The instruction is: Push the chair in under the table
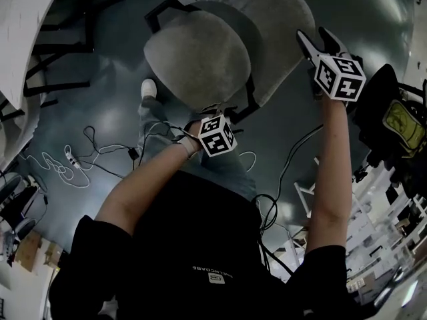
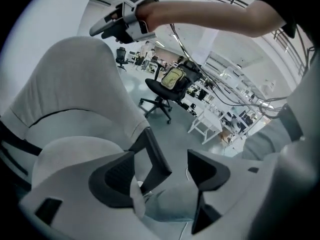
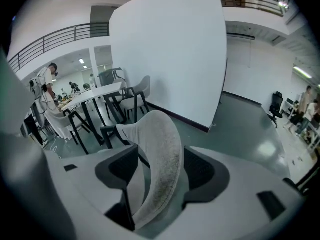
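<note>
Chair (image 1: 200, 59): grey upholstery, black frame; stands on the dark floor (image 1: 107, 92), apart from the white table (image 1: 17, 39) at the head view's left; left gripper (image 2: 162, 166): jaws apart, black frame strut (image 2: 156, 156) between them, unclamped; right gripper (image 1: 317, 39): jaws spread wide, straddling the backrest (image 3: 162, 149) edge, not gripping it.

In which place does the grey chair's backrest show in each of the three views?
Head view: backrest at top centre, behind the seat.
Left gripper view: it fills the left side.
Right gripper view: its edge stands between the open jaws, centre.
Shared landmark: the right gripper at the backrest's edge, upper left in the left gripper view.
</note>
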Action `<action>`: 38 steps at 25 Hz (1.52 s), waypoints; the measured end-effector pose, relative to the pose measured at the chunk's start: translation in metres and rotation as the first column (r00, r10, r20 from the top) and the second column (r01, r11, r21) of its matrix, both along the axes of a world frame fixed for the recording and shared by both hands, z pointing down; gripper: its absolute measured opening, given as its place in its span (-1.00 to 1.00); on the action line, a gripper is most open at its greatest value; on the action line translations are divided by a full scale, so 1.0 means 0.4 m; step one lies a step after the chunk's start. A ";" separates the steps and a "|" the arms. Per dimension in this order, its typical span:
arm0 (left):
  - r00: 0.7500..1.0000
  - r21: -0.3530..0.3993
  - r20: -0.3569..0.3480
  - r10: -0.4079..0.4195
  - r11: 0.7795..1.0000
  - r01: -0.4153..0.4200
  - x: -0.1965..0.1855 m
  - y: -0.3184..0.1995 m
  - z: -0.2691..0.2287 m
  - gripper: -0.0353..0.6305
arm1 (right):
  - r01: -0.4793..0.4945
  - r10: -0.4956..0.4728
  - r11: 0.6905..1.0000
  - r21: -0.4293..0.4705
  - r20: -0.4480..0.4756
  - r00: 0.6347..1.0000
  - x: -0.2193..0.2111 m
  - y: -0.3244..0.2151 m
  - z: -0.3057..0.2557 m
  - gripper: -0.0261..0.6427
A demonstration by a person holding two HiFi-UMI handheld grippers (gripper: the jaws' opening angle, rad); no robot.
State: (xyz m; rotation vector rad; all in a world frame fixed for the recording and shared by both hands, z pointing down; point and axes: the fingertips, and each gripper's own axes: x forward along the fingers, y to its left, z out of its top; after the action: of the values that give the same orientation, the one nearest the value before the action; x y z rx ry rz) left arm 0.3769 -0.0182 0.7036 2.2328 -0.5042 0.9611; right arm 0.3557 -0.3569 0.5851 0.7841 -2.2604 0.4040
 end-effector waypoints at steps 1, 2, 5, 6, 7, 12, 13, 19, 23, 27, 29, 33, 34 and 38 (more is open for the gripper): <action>1.000 -0.008 0.003 0.008 1.000 -0.008 0.012 0.005 0.021 0.05 | 0.014 -0.014 1.000 -0.007 -0.004 1.000 -0.006 -0.001 0.010 -0.11; 1.000 -0.016 0.007 0.011 1.000 -0.011 0.022 0.011 0.040 0.05 | 0.027 -0.027 1.000 -0.013 -0.010 1.000 -0.011 -0.001 0.019 -0.11; 1.000 -0.040 0.030 0.002 0.999 -0.001 0.037 0.022 0.098 0.05 | 0.038 -0.038 0.999 0.002 -0.033 0.999 -0.018 -0.007 0.039 -0.11; 0.999 -0.045 0.040 -0.007 0.999 0.009 0.039 0.022 0.115 0.05 | 0.035 -0.034 0.999 0.013 -0.042 0.999 -0.015 -0.011 0.043 -0.11; 0.999 -0.048 0.048 -0.017 0.999 0.020 0.040 0.020 0.129 0.05 | 0.031 -0.030 0.999 0.020 -0.050 0.998 -0.012 -0.014 0.048 -0.11; 0.997 -0.062 0.082 -0.003 0.998 0.008 0.056 0.022 0.197 0.04 | 0.025 -0.025 1.000 -0.006 -0.065 0.998 -0.011 -0.026 0.087 -0.11; 0.996 -0.055 0.092 0.008 0.998 -0.003 0.057 0.021 0.207 0.02 | 0.022 -0.023 1.000 -0.008 -0.062 0.998 -0.014 -0.029 0.091 -0.11; 0.998 -0.056 0.054 0.007 0.998 -0.004 0.077 0.021 0.199 -0.18 | 0.028 -0.032 0.999 -0.045 -0.087 0.996 -0.022 -0.031 0.126 -0.13; 0.999 -0.067 0.028 -0.047 0.997 0.049 0.077 0.020 0.194 -0.31 | -0.085 0.085 0.993 -0.082 -0.003 0.996 -0.029 -0.049 0.124 -0.29; 0.999 -0.052 0.028 -0.039 0.998 0.040 0.077 0.028 0.191 -0.32 | -0.140 0.141 0.986 -0.091 -0.003 0.990 -0.019 -0.052 0.117 -0.55; 0.999 -0.045 0.036 -0.026 0.999 0.028 0.076 0.037 0.193 -0.32 | -0.153 0.153 0.984 -0.094 -0.013 0.988 -0.017 -0.044 0.116 -0.56; 0.999 -0.027 0.052 0.006 1.000 -0.004 0.063 0.054 0.192 -0.35 | -0.188 0.186 0.977 -0.105 -0.027 0.982 -0.015 -0.032 0.121 -0.56; 0.998 -0.023 0.055 0.017 1.000 -0.016 0.056 0.059 0.190 -0.35 | -0.197 0.195 0.974 -0.109 -0.031 0.980 -0.014 -0.030 0.123 -0.56; 0.997 -0.018 0.066 0.038 0.999 -0.037 -0.007 0.088 0.186 -0.37 | -0.231 0.228 0.966 -0.114 -0.037 0.973 -0.031 -0.006 0.124 -0.56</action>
State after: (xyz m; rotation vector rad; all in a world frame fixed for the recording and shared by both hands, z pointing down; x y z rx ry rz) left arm 0.3739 0.0170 0.7781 2.2084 -0.4837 1.0583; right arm 0.3431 -0.3591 0.6345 0.9869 -2.1086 0.6269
